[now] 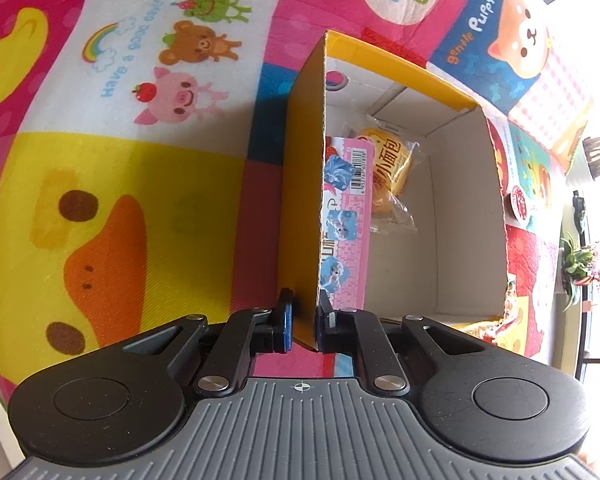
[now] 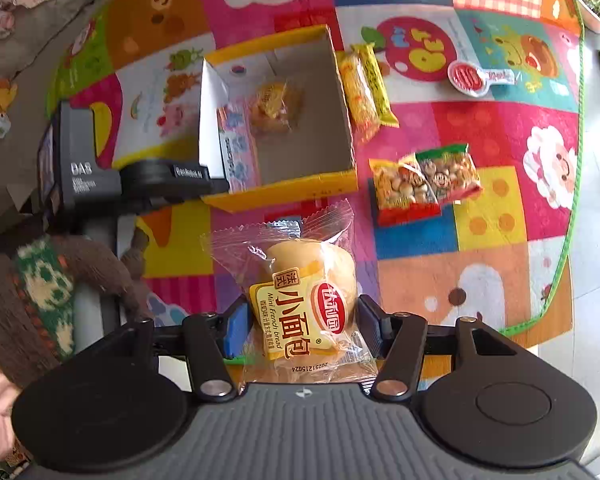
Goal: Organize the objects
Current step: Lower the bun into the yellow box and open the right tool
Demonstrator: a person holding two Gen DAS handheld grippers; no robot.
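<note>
Right gripper: your right gripper (image 2: 302, 330) pinches a wrapped mini bread (image 2: 306, 300) between its blue pads, held above the play mat (image 2: 452, 276), just short of the box's near wall.
Left gripper: your left gripper (image 1: 303, 320) is nearly pressed together, its pads on either side of the left wall of the yellow cardboard box (image 1: 300, 208), so it looks clamped on that wall to steady the box.
Done so far: a pink carton (image 1: 346, 216) lies along the box's left wall and another wrapped bread (image 1: 392, 176) sits toward its far end; most of the floor is bare.
Left to do: outside the box lie two yellow snack bars (image 2: 366, 88) against its right wall, two biscuit packets (image 2: 424, 182) off its near right corner, and a small red sauce cup (image 2: 466, 79) further toward the mat's far right. By my judgement you are under halfway.
Only in right view: the held bread, the loose snacks, and a knitted sleeve (image 2: 40, 292) at the left edge.
Only in left view: the pads' contact with the wall, and the carton's barcode.
</note>
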